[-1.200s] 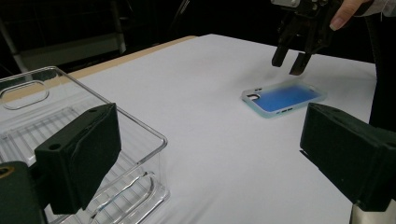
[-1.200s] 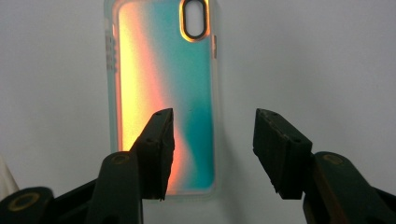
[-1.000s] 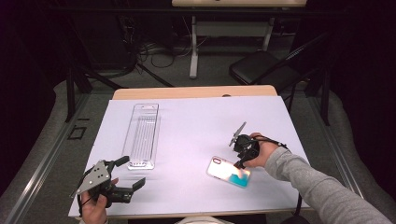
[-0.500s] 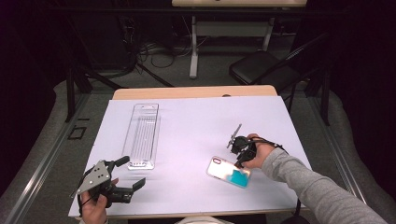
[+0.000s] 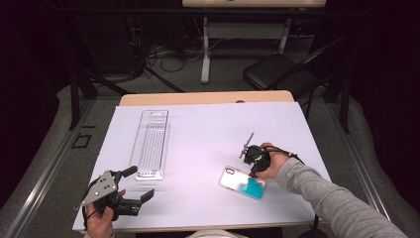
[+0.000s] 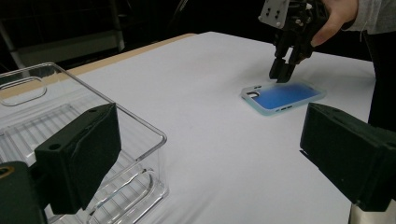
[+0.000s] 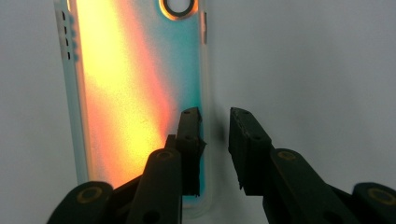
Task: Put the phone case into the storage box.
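Right gripper (image 7: 214, 126) jaws narrow, just been closing, straddling the phone case's (image 7: 135, 93) long edge — not clamped yet. Case lies flat on the sheet (image 5: 208, 134), bare room all round. Left gripper (image 6: 205, 158) wide open, empty, beside the tray (image 5: 151, 144).

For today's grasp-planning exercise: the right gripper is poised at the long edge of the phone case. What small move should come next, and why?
Probably close the right gripper a little more to pinch the phone case by its side rim. Its jaws have just been closing and straddle that rim, one over the case, one over the table, with a gap left. The case lies flat.
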`<state>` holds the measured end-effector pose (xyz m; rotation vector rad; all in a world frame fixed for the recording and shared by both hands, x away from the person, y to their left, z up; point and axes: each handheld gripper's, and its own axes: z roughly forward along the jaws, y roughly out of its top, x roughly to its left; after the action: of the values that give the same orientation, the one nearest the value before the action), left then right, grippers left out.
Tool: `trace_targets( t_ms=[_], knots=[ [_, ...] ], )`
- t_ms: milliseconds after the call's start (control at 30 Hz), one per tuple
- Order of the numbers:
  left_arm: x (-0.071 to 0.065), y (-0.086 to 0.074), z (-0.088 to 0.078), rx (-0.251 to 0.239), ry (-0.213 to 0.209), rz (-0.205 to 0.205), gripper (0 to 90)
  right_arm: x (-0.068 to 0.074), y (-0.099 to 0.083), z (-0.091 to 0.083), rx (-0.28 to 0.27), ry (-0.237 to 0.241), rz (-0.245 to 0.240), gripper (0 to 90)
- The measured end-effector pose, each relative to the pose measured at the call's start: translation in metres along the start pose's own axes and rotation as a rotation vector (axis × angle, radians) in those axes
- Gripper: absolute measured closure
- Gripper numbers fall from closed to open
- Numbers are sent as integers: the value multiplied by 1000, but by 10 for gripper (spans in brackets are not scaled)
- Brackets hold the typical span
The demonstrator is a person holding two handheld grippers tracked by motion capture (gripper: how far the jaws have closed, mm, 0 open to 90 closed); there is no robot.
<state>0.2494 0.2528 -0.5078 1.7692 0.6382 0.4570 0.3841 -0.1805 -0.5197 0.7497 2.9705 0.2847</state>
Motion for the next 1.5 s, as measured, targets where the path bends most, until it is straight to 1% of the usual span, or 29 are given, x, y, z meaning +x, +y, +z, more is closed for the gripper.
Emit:
trace_targets(
  t_ms=[267,633,700,867,1500],
  knots=[
    [0,0,0,5,0,1,53,0,1,4,23,12,-22,785],
    [0,0,0,7,-4,-1,54,-1,2,5,46,23,-22,827],
    [0,0,0,7,-1,0,54,-1,2,5,51,28,-14,839],
    [0,-1,0,5,-2,-3,54,-2,3,5,67,32,-13,857],
    [0,-1,0,8,1,-3,54,-3,3,5,63,37,-18,869]
  ],
)
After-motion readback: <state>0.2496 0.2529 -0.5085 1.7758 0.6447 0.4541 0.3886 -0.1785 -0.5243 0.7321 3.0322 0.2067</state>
